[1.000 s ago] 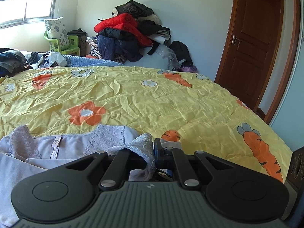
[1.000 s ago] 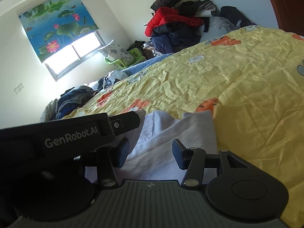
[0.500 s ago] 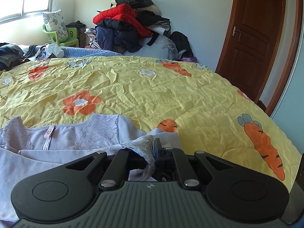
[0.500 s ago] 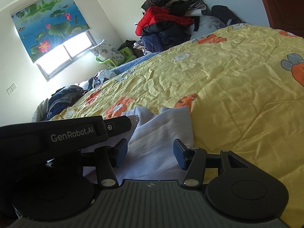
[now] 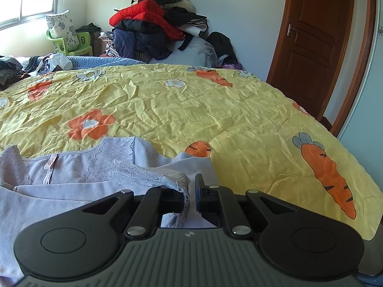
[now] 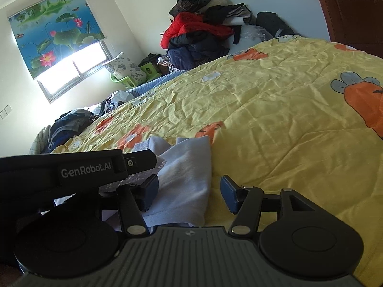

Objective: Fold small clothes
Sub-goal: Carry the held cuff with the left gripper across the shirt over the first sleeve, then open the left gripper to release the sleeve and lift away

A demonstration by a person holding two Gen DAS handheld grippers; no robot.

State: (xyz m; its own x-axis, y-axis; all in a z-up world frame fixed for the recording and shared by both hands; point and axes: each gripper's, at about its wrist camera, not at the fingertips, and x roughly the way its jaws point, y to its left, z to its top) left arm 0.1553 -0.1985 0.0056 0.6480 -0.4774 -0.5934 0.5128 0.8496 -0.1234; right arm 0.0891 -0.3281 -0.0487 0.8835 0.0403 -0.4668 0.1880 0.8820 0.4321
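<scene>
A lavender top (image 5: 71, 165) with lace sleeves lies at the near edge of the yellow carrot-print quilt (image 5: 191, 110). My left gripper (image 5: 191, 191) is shut on the lace sleeve edge (image 5: 148, 175), which is drawn across the body of the top. In the right wrist view a folded flap of the same top (image 6: 189, 167) lies between the pads of my right gripper (image 6: 189, 187). Its jaws are opening, and the right pad stands apart from the cloth. The left gripper's black housing (image 6: 83, 169) sits close at the left.
A heap of coats (image 5: 155, 21) is piled against the far wall. A brown door (image 5: 311, 35) is at the right. A green chair with a pillow (image 5: 64, 35) and loose clothes (image 5: 9, 69) are at the far left. The quilt drops off at the right.
The right gripper's jaws have spread a little wider over the flap and it has shifted slightly across the quilt. The left gripper keeps its hold on the lace sleeve.
</scene>
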